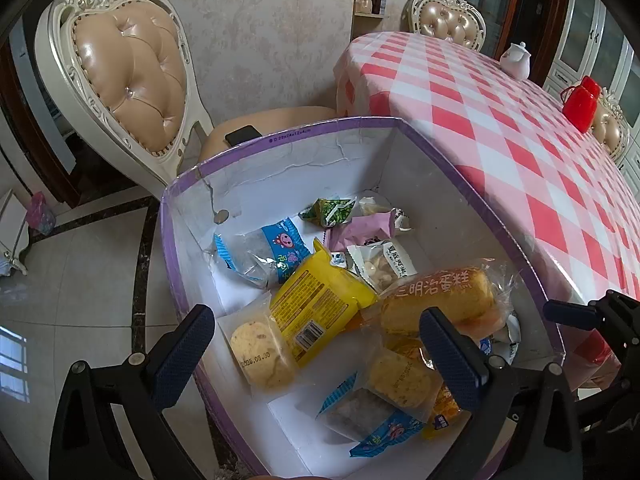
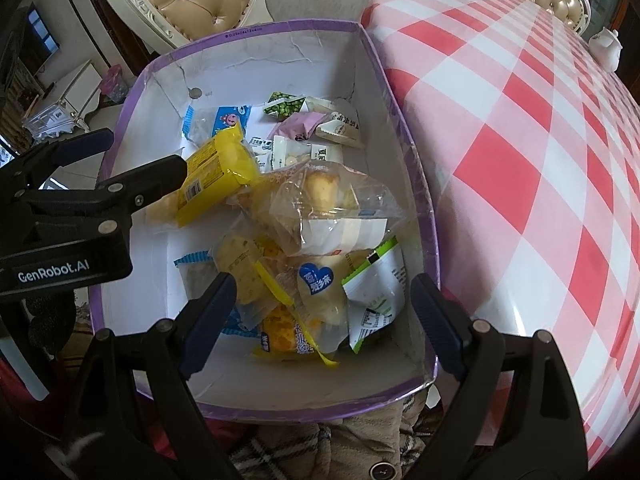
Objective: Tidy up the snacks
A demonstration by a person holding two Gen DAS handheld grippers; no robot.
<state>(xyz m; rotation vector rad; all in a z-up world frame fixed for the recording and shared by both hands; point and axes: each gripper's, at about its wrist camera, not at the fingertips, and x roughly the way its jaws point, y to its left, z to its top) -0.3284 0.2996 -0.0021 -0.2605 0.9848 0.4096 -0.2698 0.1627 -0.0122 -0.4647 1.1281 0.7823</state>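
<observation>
A purple-rimmed white cardboard box holds several wrapped snacks: a yellow packet, a sponge cake in clear wrap, round biscuits, blue-edged packets and green and pink sachets. My left gripper is open and empty, hovering over the box's near left part; it also shows in the right wrist view. My right gripper is open and empty above the box's near end; its fingers show at the left view's right edge.
The box stands beside a table with a red-and-white checked cloth. On it are a white teapot and a red container. A cream padded chair with a dark phone on its seat stands behind the box.
</observation>
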